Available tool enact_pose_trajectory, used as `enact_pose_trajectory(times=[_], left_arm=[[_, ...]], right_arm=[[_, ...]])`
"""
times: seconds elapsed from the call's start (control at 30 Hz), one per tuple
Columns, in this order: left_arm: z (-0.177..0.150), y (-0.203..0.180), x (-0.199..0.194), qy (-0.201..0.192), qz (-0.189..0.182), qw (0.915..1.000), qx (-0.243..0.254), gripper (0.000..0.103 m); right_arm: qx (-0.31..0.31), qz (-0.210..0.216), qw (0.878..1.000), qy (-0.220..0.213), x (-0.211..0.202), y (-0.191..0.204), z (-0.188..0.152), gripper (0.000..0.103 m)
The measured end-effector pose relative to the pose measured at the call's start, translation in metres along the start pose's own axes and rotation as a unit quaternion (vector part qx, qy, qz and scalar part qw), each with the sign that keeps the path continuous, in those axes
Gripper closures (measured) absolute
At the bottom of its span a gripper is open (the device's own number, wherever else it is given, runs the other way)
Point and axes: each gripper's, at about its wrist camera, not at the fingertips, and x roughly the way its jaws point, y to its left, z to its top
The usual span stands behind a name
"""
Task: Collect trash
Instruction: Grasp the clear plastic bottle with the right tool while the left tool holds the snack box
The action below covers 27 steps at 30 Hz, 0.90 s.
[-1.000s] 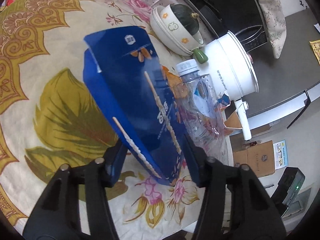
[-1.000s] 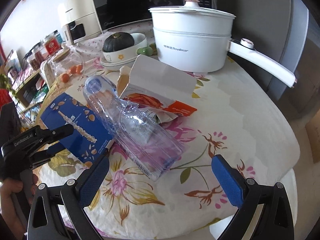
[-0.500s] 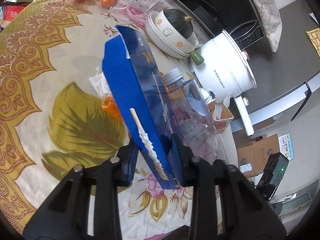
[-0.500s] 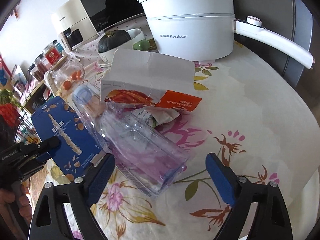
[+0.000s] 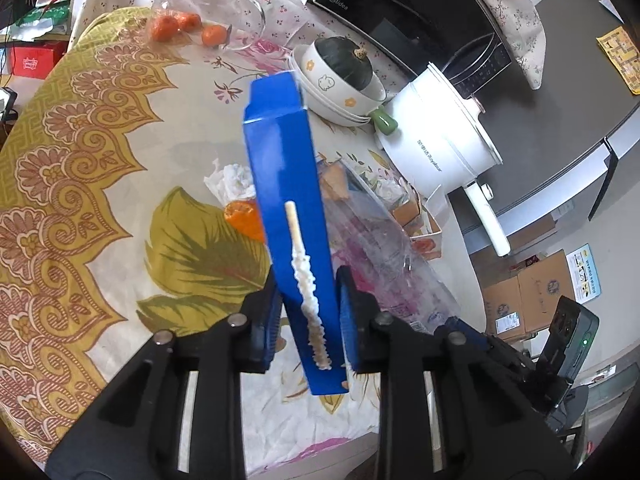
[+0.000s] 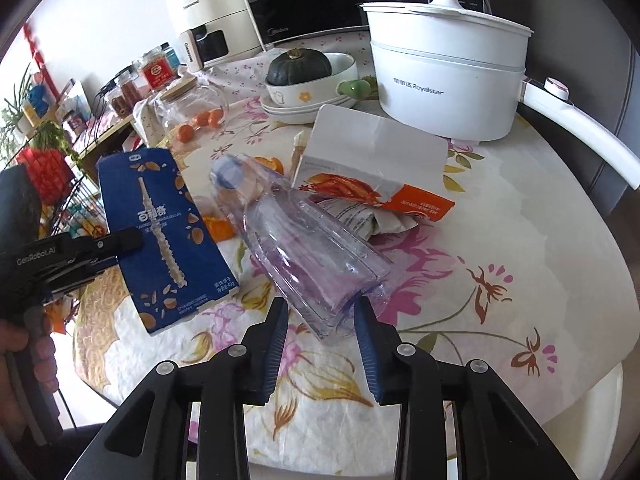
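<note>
The left gripper (image 5: 308, 320) is closing on the blue snack box (image 5: 286, 216), pads pressed to its flat faces, box lifted clear of the floral tablecloth (image 5: 100, 208); the right gripper (image 6: 322, 336) is narrowing around the base of the crushed clear bottle (image 6: 308, 232), which lies beside the torn white carton (image 6: 376, 164) near the white pot (image 6: 444, 80).

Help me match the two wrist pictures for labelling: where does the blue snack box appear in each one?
Left wrist view: blue snack box at centre, seen edge-on, clamped in the left gripper, whose jaws are closing on it.
Right wrist view: blue snack box at left, front face showing.
Shared landmark: white electric pot.
</note>
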Motion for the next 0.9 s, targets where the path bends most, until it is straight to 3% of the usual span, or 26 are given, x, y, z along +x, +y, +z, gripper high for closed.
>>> enact_pose_trajectory(times=[0.07, 0.13, 0.3, 0.43, 0.6, 0.9], left_arm=[[0.001, 0.0, -0.008, -0.005, 0.0, 1.0, 0.006, 0.078], [0.002, 0.0, -0.015, -0.009, 0.003, 0.9998, 0.017, 0.078], [0.005, -0.005, -0.032, -0.028, 0.022, 0.9976, 0.06, 0.078], [0.005, -0.008, -0.041, -0.037, 0.03, 0.9956, 0.081, 0.078], [0.007, -0.002, -0.045, -0.041, 0.045, 0.9945, 0.085, 0.078], [0.009, 0.007, -0.04, -0.027, 0.052, 0.9954, 0.076, 0.078]], right_arm=[[-0.014, -0.005, 1.0, -0.008, -0.01, 0.008, -0.001, 0.037], [-0.035, -0.012, 0.999, -0.022, -0.021, 0.016, -0.001, 0.028], [-0.09, -0.045, 0.995, -0.027, -0.021, 0.038, 0.013, 0.025], [-0.128, -0.069, 0.989, 0.009, 0.013, 0.051, 0.029, 0.025], [-0.143, -0.093, 0.984, 0.059, 0.06, 0.053, 0.038, 0.025], [-0.158, -0.154, 0.972, 0.083, 0.093, 0.05, 0.039, 0.025]])
